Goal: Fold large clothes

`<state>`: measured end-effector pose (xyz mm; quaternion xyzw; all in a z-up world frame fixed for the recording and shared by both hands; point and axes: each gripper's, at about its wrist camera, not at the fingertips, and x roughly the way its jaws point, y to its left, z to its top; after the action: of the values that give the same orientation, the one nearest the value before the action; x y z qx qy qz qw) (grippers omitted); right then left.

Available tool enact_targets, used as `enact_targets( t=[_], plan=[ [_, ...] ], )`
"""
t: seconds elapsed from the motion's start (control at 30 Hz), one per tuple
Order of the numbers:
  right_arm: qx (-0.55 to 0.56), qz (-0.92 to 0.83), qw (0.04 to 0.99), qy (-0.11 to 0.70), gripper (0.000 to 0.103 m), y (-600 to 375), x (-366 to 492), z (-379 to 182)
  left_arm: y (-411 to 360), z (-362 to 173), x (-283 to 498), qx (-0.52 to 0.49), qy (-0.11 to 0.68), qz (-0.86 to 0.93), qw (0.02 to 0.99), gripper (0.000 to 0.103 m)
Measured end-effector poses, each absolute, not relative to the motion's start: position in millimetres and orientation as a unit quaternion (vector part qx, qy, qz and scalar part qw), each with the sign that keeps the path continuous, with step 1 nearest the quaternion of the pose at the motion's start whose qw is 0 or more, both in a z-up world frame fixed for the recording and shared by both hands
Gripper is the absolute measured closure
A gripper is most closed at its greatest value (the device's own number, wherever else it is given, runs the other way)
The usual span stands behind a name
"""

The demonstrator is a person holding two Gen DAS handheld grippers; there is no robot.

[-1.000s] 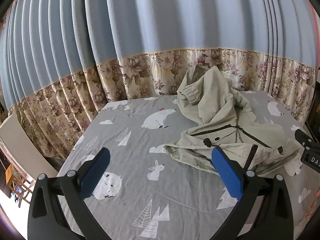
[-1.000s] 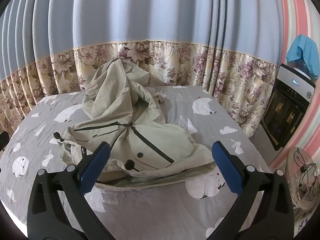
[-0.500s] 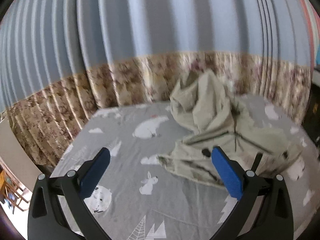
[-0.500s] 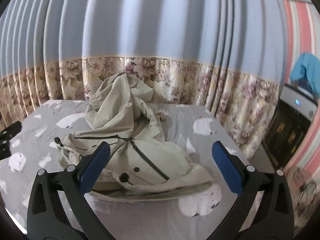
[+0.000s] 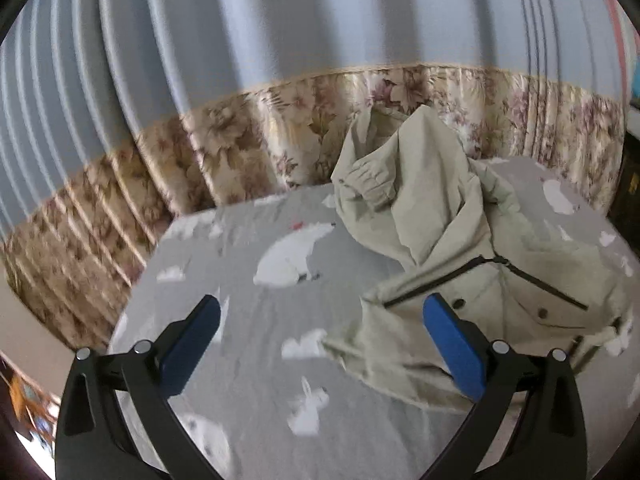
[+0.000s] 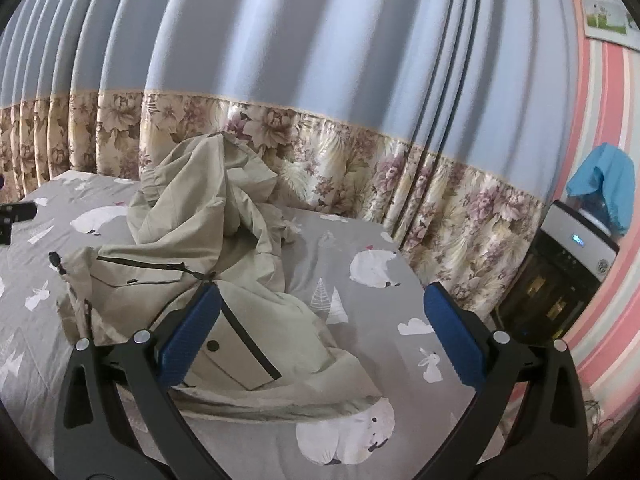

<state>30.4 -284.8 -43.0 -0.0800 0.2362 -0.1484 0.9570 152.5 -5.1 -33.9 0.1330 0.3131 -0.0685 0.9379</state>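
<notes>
A pale khaki jacket (image 5: 448, 240) lies crumpled on the bed, heaped rather than spread. Its far part is bunched up high against the curtain, with an elastic-cuffed sleeve (image 5: 366, 184) folded over near the top of the heap. Nearer, the front panel lies flatter, crossed by dark zippers (image 6: 244, 332) and dotted with snap buttons (image 5: 459, 302). A drawcord toggle (image 6: 54, 258) sticks out at the jacket's left edge in the right wrist view. The near hem rests on the sheet in loose folds.

The jacket sits on a grey bedsheet (image 5: 256, 360) printed with white polar bears, rabbits and trees. In the left wrist view it occupies the right half of the bed; in the right wrist view, the left and middle.

The left gripper (image 5: 320, 340) hovers over the sheet with its blue pads spread wide and nothing between them; its right pad overlaps the jacket's left edge in the view, though the blur makes it hard to say whether it touches the cloth. The right gripper (image 6: 320, 336) is likewise spread wide and empty, its left pad over the jacket's near front panel.

Behind the bed hangs a blue curtain (image 6: 320, 60) with a floral lower band. To the far right stands a dark appliance (image 6: 560, 276) with a blue cloth (image 6: 606, 184) draped over it, before a pink-striped wall (image 6: 616, 92).
</notes>
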Motion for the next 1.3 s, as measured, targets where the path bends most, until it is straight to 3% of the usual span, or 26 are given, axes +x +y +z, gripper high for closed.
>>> enact_targets(
  t=[0.27, 0.5, 1.0, 1.1, 1.23, 1.27, 1.3],
  plan=[
    [-0.026, -0.142, 0.949, 0.282, 0.003, -306.3, 57.7, -62.4, -19.4, -77.0, 220.4, 0.098, 0.408, -0.137, 0.897, 0.001],
    [0.001, -0.134, 0.940, 0.313, 0.003, -320.4, 63.5, -77.8, -22.6, -127.6, 235.1, 0.055, 0.484, -0.184, 0.854, 0.002],
    [0.078, -0.121, 0.886, 0.441, 0.003, -387.6, 97.7, -151.7, -28.8, -149.5, 226.8, 0.048, 0.505, -0.210, 0.836, 0.068],
    [0.115, -0.082, 0.875, 0.464, 0.026, -387.4, 96.5, -163.2, -23.6, -149.8, 226.6, 0.046, 0.507, -0.207, 0.835, 0.092],
    [0.085, -0.051, 0.885, 0.455, 0.085, -362.2, 89.2, -155.9, -18.2, -139.1, 211.6, 0.048, 0.487, -0.206, 0.847, 0.097],
    [0.072, -0.044, 0.891, 0.446, 0.096, -354.9, 86.5, -151.4, -16.4, -133.8, 207.7, 0.046, 0.479, -0.201, 0.853, 0.097],
    [0.066, -0.041, 0.894, 0.442, 0.096, -350.8, 85.4, -147.9, -13.6, -129.2, 203.0, 0.043, 0.471, -0.198, 0.858, 0.097]
  ],
)
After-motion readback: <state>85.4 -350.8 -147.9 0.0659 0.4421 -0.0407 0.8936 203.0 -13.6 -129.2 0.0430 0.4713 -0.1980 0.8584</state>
